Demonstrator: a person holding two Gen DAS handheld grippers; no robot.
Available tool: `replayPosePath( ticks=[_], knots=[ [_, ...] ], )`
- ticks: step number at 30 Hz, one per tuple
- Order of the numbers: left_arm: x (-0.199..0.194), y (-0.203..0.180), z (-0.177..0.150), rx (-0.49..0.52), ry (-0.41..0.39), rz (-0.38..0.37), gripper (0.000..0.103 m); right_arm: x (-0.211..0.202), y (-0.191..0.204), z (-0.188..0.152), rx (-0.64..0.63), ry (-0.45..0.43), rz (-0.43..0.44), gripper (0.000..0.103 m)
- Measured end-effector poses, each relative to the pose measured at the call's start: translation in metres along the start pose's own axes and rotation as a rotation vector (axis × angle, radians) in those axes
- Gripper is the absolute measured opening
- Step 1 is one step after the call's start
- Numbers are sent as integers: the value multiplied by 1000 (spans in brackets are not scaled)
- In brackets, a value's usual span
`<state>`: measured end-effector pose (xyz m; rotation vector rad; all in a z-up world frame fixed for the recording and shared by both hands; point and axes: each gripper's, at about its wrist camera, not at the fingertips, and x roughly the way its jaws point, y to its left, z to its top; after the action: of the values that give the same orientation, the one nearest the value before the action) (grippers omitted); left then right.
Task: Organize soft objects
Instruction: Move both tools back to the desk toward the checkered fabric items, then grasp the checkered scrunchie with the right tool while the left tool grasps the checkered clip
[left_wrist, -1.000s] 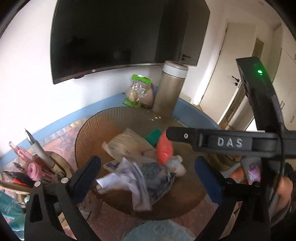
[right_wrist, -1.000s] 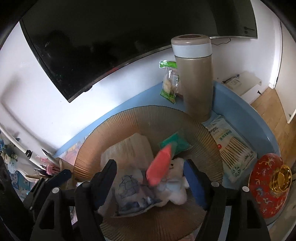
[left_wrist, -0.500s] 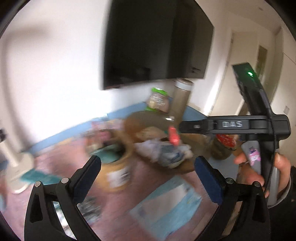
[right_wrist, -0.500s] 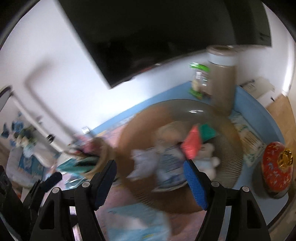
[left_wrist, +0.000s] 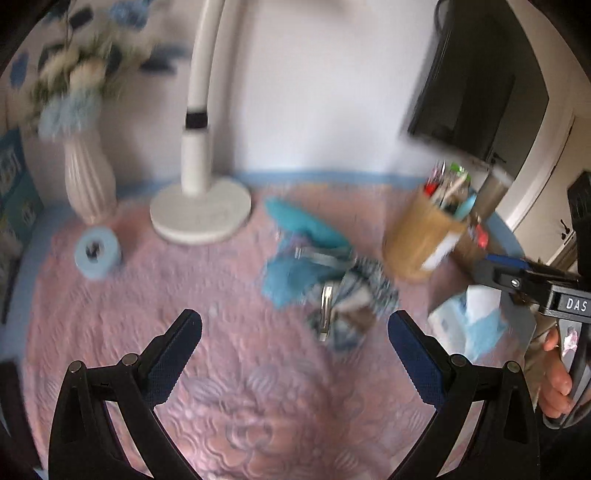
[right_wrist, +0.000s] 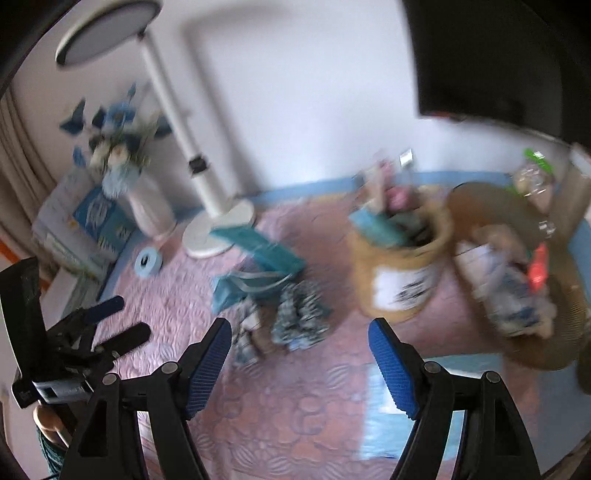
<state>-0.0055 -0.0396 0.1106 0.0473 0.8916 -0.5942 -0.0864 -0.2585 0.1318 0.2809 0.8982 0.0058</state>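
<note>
Both grippers empty, left gripper (left_wrist: 294, 345) and right gripper (right_wrist: 300, 356) spread wide; crumpled patterned cloth (right_wrist: 291, 321) at 12 o'clock on pink mat (right_wrist: 295, 406); risk: blur suggests fast motion, snagging teal pouch (right_wrist: 255, 273) alongside.

Both views were smeared by motion blur, so the patterned cloths (left_wrist: 347, 295) and the brown cup (right_wrist: 400, 266) were rendered without sharp edges, while the gripper fingers (left_wrist: 413, 358) stayed crisp. The room was evenly lit by soft daylight, brightest on the white wall (left_wrist: 314, 92). Straight lines were bent by fisheye distortion, and the corners were darkened.
</note>
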Motion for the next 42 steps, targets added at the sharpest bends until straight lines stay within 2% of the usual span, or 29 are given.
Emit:
replayPosePath(
  ticks=[2, 3, 4, 8, 14, 21, 24, 26, 27, 28, 29, 31, 35, 38, 42],
  knots=[
    [11, 2, -11, -3, 23, -33, 100, 21, 6, -6, 3, 40, 1, 69],
    [16, 3, -15, -6, 29, -58, 100, 33, 9, -8, 0, 67, 8, 57],
    [21, 5, -19, -12, 33, -85, 100, 43, 12, -9, -8, 88, 13, 54],
    [37, 5, -17, -40, 47, -132, 100, 74, 10, -7, 14, 164, 18, 54],
    [63, -2, -8, -39, 33, -152, 100, 96, 11, 2, 44, 176, -22, 54],
    [78, -4, -18, -15, -34, -109, 99, 115, -1, -4, 133, 93, -72, 57],
    [83, -6, -22, -3, -22, -90, 92, 120, -9, -9, 173, 55, -83, 57],
    [83, -15, -23, 38, -25, -70, 92, 121, -14, -12, 200, 22, -60, 57],
    [85, -19, -24, 58, -16, -77, 90, 121, -15, -12, 199, 5, -64, 57],
    [88, -24, -25, 83, 9, -100, 80, 121, -15, -13, 191, -5, -69, 61],
    [90, -26, -26, 91, 23, -109, 76, 122, -14, -13, 183, -12, -72, 63],
    [96, -26, -24, 82, 56, -114, 76, 127, -13, -17, 187, -6, -59, 74],
    [108, -16, -15, -23, 111, -179, 76, 130, -29, -22, 268, -14, 30, 75],
    [111, -16, -10, -27, 108, -190, 72, 129, -32, -22, 275, -28, 46, 68],
    [109, -24, -11, 0, 97, -232, 41, 127, -28, -25, 282, -36, 96, 47]
  ],
)
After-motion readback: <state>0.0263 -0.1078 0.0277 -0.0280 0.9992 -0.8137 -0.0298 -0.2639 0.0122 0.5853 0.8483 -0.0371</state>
